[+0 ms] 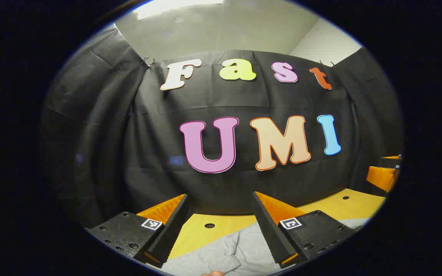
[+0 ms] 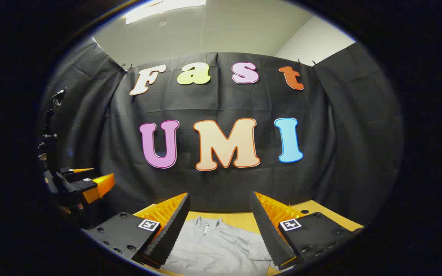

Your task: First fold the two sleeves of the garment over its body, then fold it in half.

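Note:
A light grey garment [image 2: 217,245] with a short zip at its collar lies flat on the yellow table [image 2: 244,217]. In the right gripper view my right gripper [image 2: 221,201] hovers open above it, fingers wide apart and holding nothing. My left gripper [image 1: 221,199] is open too, raised over a grey sleeve or edge of the garment [image 1: 221,255] in the left gripper view. At the far left of the right gripper view the left gripper [image 2: 86,178] shows, held up off the table. The right gripper [image 1: 386,170] shows at the right edge of the left gripper view.
The yellow table [image 1: 340,205] has small round holes [image 1: 209,225] in its top. Black cloth walls close the booth behind and at both sides. A dark stand with cables [image 2: 50,126] rises at the far left of the right gripper view.

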Motion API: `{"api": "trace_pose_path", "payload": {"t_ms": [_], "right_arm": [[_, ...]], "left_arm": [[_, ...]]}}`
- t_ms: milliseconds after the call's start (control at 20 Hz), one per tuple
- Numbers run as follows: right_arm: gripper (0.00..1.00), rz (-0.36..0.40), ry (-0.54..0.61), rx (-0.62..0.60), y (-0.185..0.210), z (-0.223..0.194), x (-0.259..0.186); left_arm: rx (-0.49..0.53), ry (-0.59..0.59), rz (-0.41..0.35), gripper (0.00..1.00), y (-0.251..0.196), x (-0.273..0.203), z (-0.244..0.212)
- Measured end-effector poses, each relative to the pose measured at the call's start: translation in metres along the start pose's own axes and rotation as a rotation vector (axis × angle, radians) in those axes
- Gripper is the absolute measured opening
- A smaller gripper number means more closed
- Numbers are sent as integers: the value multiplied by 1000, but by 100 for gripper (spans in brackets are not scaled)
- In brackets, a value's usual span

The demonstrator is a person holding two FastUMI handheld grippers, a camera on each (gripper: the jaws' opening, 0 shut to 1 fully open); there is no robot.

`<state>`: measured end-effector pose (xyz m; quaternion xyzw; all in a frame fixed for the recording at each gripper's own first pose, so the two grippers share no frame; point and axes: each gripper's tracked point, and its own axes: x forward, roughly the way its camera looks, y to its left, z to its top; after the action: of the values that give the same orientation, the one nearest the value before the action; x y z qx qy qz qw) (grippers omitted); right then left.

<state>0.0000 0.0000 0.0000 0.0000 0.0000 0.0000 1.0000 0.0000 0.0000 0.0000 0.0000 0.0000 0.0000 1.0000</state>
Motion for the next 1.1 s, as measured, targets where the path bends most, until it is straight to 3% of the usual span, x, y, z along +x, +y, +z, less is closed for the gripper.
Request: {"api": "trace_pose_path", "payload": {"t_ms": [1100], "right_arm": [[98, -73, 4, -54, -45, 2, 18]], "left_arm": [[-7, 25, -9, 95, -12, -9, -10]]}}
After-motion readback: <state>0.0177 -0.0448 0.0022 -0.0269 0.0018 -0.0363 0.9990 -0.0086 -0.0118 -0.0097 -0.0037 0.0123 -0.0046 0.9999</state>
